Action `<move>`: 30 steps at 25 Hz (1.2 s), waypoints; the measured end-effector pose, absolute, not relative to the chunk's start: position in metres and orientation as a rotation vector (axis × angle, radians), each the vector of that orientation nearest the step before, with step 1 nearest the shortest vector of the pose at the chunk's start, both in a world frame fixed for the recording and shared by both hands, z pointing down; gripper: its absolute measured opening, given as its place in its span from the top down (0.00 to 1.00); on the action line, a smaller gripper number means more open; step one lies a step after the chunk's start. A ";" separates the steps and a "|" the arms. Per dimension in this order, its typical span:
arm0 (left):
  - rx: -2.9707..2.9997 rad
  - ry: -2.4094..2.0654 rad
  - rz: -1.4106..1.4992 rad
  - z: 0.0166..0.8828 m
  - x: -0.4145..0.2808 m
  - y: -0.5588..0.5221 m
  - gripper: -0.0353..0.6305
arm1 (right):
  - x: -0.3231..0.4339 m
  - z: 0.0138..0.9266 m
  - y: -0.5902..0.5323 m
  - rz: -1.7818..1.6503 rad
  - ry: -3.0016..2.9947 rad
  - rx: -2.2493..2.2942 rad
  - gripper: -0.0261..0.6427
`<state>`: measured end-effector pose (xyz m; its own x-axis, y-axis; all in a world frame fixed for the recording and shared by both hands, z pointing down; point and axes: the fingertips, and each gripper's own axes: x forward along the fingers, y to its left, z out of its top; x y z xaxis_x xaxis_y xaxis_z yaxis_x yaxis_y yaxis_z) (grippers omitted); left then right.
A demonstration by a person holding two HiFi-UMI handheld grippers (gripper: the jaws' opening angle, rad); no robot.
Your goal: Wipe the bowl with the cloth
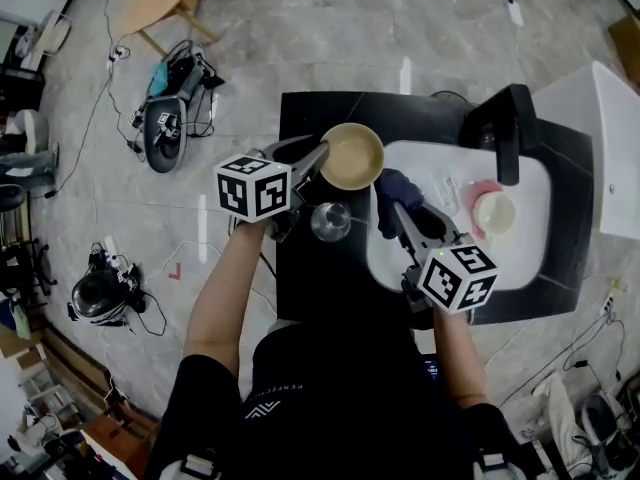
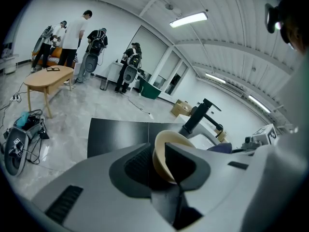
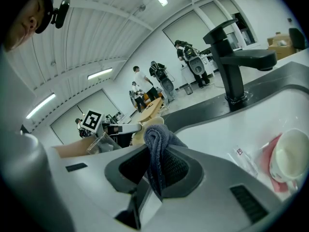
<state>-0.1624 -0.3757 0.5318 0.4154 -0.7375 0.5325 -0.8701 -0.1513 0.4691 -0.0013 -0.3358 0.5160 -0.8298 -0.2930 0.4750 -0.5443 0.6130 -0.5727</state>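
Observation:
My left gripper [image 1: 318,156] is shut on the rim of a tan bowl [image 1: 352,155], held above the black counter beside the sink. The left gripper view shows the bowl [image 2: 166,151] clamped edge-on between the jaws of the left gripper [image 2: 159,159]. A dark blue cloth [image 1: 396,190] is bunched in my right gripper [image 1: 395,208], which is shut on it just right of the bowl. In the right gripper view the cloth [image 3: 155,144] stands up folded between the jaws of the right gripper [image 3: 155,170], with the bowl [image 3: 140,134] behind it.
A clear glass [image 1: 331,220] stands on the black counter [image 1: 320,278] under the bowl. The white sink [image 1: 520,258] holds a cream cup [image 1: 494,211] on a pink plate [image 1: 472,193]. A black faucet [image 1: 505,128] rises at the sink's far edge. Cables and gear lie on the floor at left.

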 end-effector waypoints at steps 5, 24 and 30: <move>1.921 -1.324 0.299 0.541 -0.155 -0.378 0.80 | 0.001 0.519 -0.330 1.051 -2.495 0.673 0.84; 1.903 -1.512 0.299 0.527 -0.178 -0.387 0.91 | 0.010 0.512 -0.323 1.044 -2.513 0.758 0.84; 1.889 -1.637 0.215 0.499 -0.193 -0.389 0.91 | 0.018 0.500 -0.317 1.032 -2.542 0.803 0.84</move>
<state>-0.1933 -0.3886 0.4986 0.2180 -0.8368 0.5022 -0.9380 -0.0375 0.3447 0.0183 -0.3173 0.4997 -0.8055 -0.3884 0.4476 -0.5905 0.5900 -0.5506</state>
